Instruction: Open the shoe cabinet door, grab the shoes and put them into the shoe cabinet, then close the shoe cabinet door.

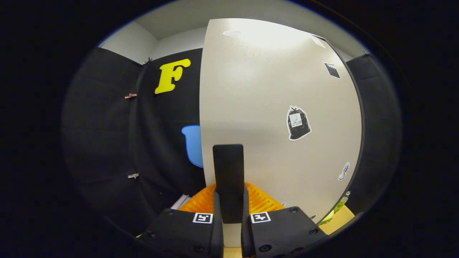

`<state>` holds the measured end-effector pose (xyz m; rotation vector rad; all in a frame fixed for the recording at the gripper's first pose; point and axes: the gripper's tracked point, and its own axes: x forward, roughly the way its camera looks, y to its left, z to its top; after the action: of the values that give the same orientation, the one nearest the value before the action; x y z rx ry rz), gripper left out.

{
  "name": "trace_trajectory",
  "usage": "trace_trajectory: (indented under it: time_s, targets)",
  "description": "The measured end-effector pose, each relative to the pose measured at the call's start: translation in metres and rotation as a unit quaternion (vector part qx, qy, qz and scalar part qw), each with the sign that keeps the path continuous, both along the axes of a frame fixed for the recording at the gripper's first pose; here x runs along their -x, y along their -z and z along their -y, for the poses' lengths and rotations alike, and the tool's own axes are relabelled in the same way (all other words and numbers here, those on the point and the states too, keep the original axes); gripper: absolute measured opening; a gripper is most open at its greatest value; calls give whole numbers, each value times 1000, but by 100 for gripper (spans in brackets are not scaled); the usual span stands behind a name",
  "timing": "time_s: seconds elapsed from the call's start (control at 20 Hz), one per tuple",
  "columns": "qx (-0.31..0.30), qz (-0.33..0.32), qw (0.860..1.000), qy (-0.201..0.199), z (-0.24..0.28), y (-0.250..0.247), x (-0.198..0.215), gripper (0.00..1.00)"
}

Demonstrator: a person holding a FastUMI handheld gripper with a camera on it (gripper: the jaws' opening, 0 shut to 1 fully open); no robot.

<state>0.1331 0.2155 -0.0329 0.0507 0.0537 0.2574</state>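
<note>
The shoe cabinet door is a pale flat panel with a few stickers, standing right in front of me. A black upright handle is fixed near the door's left edge. My gripper is shut on this handle, one finger pressing on each side of its lower part. The handle's top sticks up beyond the fingertips. Past the door's left edge I see the booth's black cloth wall. I cannot tell how far the door stands open.
A dark frame edge runs along the door's right side. Below it, at the lower right, lie a tan surface and a small yellow-green object. Clips hang on the cloth at the left.
</note>
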Motion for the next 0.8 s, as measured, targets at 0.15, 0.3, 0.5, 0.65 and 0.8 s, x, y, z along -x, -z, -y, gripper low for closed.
trace_trajectory:
  time_s: [0.15, 0.3, 0.5, 0.65, 0.8]
  targets:
    - [-4, 1, 1000, -22, 17, -7, 36, 23]
    - [-4, -5, 999, -40, 39, -10, 64, 23]
    - [-6, -12, 999, -43, 70, -13, 91, 23]
    - [-4, -11, 999, -36, 93, -15, 107, 23]
    - [-2, -8, 1000, -28, 120, -18, 120, 23]
